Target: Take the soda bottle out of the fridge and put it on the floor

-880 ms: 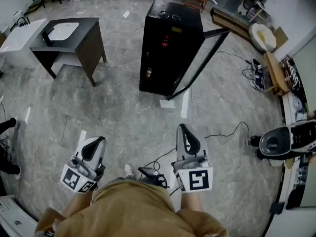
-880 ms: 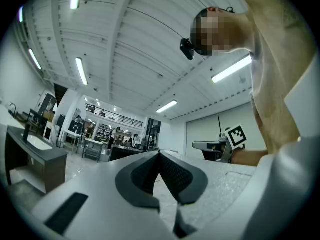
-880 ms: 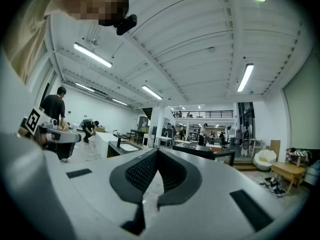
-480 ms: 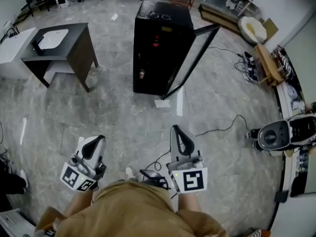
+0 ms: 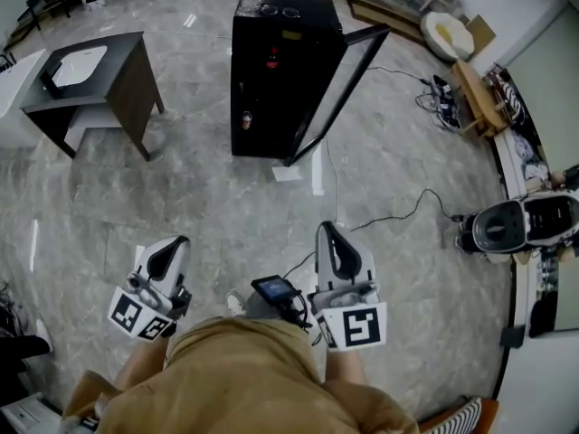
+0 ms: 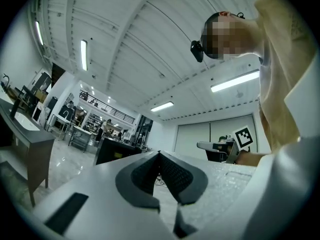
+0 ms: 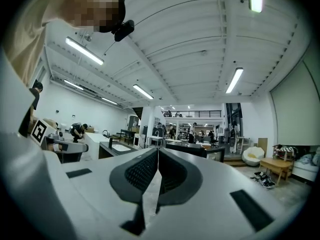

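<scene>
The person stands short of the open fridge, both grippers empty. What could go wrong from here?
1. A cable lies on the floor near the person's feet, on the way to the fridge. It could snag a foot.
2. The open door juts out on the right, so the right gripper could hit it when reaching in.
3. Two small items show inside, an upper one and a lower one. They are too small to identify, so the wrong one might get taken.

large open lab hall, marble floor (image 5: 226,215), ceiling strip lights (image 7: 234,80), mezzanine (image 7: 200,114)

no legible text or labels
</scene>
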`<act>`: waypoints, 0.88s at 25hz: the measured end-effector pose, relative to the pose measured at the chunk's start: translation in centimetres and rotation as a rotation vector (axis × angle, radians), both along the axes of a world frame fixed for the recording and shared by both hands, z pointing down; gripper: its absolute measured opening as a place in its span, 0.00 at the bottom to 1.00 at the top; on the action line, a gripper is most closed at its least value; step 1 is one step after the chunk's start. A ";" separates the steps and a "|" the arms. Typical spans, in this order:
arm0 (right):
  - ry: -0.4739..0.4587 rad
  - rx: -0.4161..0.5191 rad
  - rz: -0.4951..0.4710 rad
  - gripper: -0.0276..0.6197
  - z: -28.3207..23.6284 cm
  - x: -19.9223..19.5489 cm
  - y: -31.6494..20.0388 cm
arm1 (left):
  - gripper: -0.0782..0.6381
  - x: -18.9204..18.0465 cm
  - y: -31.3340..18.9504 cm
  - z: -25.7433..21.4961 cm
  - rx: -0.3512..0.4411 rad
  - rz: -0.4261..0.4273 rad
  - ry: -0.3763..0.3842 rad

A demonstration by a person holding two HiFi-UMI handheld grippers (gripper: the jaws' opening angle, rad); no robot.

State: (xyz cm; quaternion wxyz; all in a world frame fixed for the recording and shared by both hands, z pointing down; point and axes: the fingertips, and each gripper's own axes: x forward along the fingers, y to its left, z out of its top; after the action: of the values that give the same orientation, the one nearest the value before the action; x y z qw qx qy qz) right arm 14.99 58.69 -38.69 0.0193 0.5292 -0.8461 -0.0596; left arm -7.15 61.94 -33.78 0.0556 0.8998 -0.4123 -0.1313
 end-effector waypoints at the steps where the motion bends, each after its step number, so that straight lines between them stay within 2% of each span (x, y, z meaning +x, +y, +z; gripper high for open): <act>1: -0.012 0.002 0.010 0.05 -0.2 0.0 0.1 | 0.11 0.1 0.1 -0.1 -0.001 0.003 0.002; 6: 0.004 0.001 0.029 0.05 -0.9 0.3 0.2 | 0.11 0.2 -0.1 -0.8 0.002 0.027 -0.009; 9: -0.020 0.014 0.033 0.05 -1.2 0.2 -0.6 | 0.11 0.4 -1.0 -0.5 0.002 0.029 -0.007; 13: -0.030 -0.024 0.023 0.05 0.7 0.9 -2.6 | 0.11 1.0 -2.9 1.0 -0.031 0.025 -0.015; 18: -0.038 -0.051 -0.004 0.05 3.1 2.8 -8.0 | 0.11 3.0 -7.4 2.2 -0.048 0.018 -0.049; 22: -0.055 -0.068 -0.057 0.05 4.2 3.6 -15.3 | 0.11 4.1 -13.6 2.3 -0.059 -0.034 -0.061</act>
State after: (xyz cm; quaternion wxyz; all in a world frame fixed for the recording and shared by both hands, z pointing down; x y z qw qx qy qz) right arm 18.61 43.36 -34.49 0.0124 0.5056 -0.8625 -0.0167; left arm -3.01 48.38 -31.51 0.0674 0.8942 -0.4328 -0.0926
